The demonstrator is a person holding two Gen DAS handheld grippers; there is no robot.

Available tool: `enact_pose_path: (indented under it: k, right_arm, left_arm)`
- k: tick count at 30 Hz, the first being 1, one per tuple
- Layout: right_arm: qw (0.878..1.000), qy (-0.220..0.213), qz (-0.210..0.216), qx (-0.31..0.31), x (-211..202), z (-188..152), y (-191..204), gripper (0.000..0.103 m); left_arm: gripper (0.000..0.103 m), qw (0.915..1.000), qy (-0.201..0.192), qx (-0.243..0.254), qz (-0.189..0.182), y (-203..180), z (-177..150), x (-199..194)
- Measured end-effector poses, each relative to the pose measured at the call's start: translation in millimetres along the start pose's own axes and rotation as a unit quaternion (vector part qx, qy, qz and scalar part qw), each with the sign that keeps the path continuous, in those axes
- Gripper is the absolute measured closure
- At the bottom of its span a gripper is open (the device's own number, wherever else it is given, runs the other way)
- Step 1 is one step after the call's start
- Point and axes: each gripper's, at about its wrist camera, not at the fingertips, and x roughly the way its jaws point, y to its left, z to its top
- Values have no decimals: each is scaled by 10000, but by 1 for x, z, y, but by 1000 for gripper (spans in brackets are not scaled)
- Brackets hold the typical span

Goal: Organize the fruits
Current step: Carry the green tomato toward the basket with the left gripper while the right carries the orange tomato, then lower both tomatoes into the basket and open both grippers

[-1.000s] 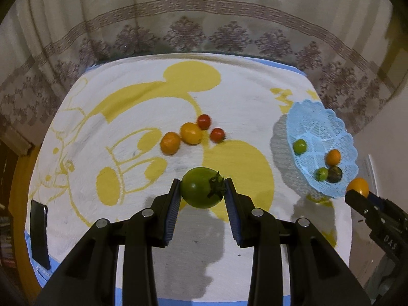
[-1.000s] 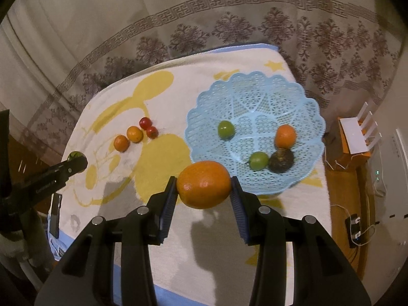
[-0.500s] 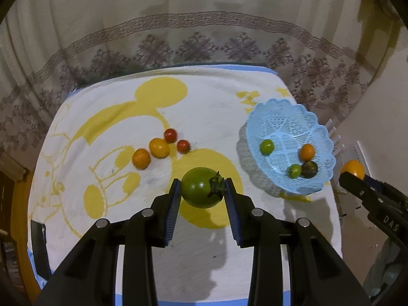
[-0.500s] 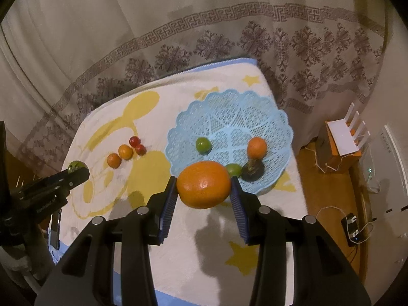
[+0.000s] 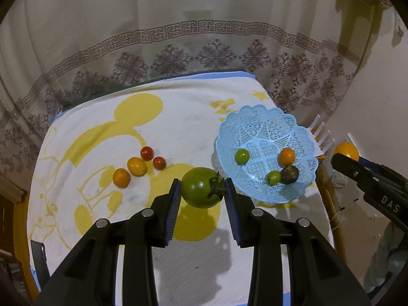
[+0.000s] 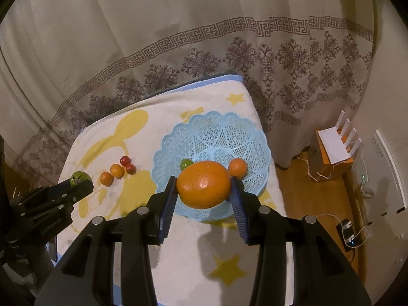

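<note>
Left wrist view: left gripper (image 5: 202, 191) closed on green tomato (image 5: 201, 187), both blue pads pressed to its sides, calyx facing the right pad. Tomato held in the air above the towel (image 5: 178, 127), over the yellow print, just left of the blue basket (image 5: 257, 117). Basket is a lattice bowl near the towel's right edge; inside: small green fruit (image 5: 242, 156), small orange fruit (image 5: 287, 156), second green fruit (image 5: 273, 177) touching a dark fruit (image 5: 289, 174). Loose cluster on towel left of the tomato: two red cherry tomatoes (image 5: 147, 153), one yellow-orange fruit (image 5: 137, 166), one orange fruit (image 5: 121, 177), all near each other. Right gripper (image 5: 349, 160) enters from the right edge, past the basket, with an orange fruit showing at its tip. Dark flat object (image 5: 38, 257) at the towel's lower left edge. Patterned curtain (image 5: 204, 38) behind.

Right wrist view: right gripper (image 6: 204, 191) clamped on large orange (image 6: 203, 184), pads on both sides, held up over the near rim of the basket (image 6: 211, 132). Orange hides most of the basket contents; a green fruit (image 6: 186, 163) and a small orange fruit (image 6: 237, 167) peek out behind it. Left gripper (image 6: 79, 183) at left, green tomato (image 6: 81, 177) at its tip, over the towel's left side. Same four-fruit cluster (image 6: 117, 169) lies between that gripper and the basket. White router (image 6: 336, 142) on an orange box beside the table, cables on the floor.
</note>
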Motion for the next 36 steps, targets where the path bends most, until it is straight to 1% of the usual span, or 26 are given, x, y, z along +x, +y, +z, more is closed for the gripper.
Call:
enact_pose_path:
  k: [11, 22, 36]
  right_arm:
    - [9999, 87, -121, -33, 23, 10, -7, 60]
    - [9994, 236, -250, 9, 50, 22, -16, 60]
    - [9986, 398, -329, 68, 72, 26, -21, 60]
  left_arm:
    - [68, 9998, 4, 163, -125, -16, 11, 17]
    - [68, 9992, 129, 297, -237, -29, 27, 47]
    - [68, 9978, 309, 452, -369, -41, 35, 72]
